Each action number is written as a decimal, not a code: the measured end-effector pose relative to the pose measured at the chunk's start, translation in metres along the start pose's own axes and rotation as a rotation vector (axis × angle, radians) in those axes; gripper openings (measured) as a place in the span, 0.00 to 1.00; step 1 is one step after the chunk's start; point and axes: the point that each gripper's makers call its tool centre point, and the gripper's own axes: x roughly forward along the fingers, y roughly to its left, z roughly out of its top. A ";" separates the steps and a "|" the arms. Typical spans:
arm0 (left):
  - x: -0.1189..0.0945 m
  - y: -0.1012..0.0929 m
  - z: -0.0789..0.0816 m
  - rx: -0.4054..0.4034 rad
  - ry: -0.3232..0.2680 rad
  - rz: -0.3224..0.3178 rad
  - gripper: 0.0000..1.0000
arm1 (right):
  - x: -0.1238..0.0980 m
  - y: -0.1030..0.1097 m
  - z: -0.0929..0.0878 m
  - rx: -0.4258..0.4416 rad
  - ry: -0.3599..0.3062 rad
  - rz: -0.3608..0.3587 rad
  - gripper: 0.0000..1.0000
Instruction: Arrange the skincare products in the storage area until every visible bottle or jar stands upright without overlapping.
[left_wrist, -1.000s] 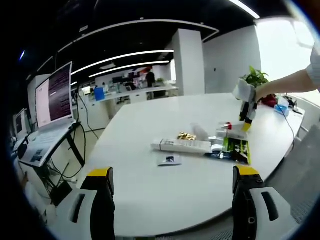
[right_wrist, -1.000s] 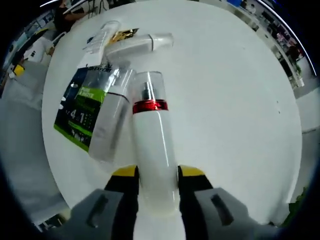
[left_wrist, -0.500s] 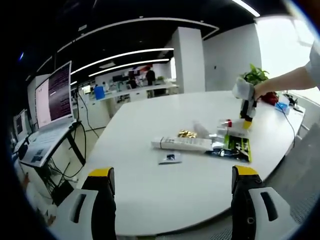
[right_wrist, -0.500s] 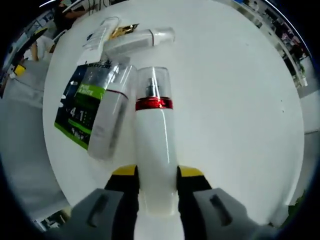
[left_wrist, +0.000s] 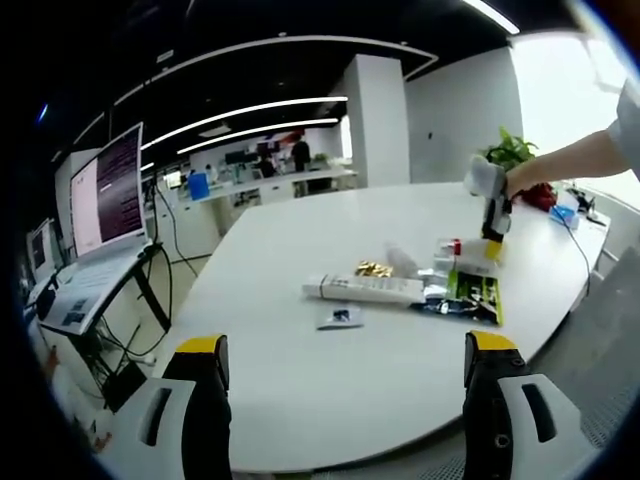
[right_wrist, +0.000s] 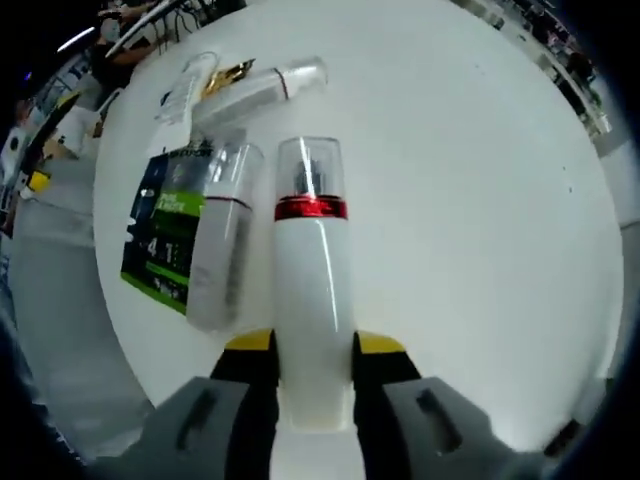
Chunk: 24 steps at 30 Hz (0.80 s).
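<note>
Centre of the right gripper view: the right gripper (right_wrist: 314, 362) clamps the white pump bottle (right_wrist: 312, 300) low on its body — rigid, glossy, probably slippery, its clear cap (right_wrist: 309, 165) fragile. The left gripper (left_wrist: 345, 375) — bottom of its view — gapes empty.

On the flat dark-and-green printed packet (right_wrist: 165, 245) lying to the left of the right claw, the large white figures "4" and "1" can be read; its smaller print is not legible.

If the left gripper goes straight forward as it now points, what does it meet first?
Probably the bare white round table, then the long white box lying on it. The left gripper is open; depth is unclear.
</note>
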 end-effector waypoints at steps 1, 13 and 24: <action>0.000 0.000 0.000 0.000 0.000 0.001 0.96 | 0.000 0.001 0.000 0.027 -0.005 0.011 0.27; 0.000 0.001 0.000 -0.002 -0.005 0.002 0.96 | -0.003 0.013 -0.002 0.345 -0.081 0.207 0.27; 0.000 0.001 -0.001 -0.002 -0.001 0.000 0.96 | -0.010 0.028 -0.004 0.567 -0.275 0.383 0.26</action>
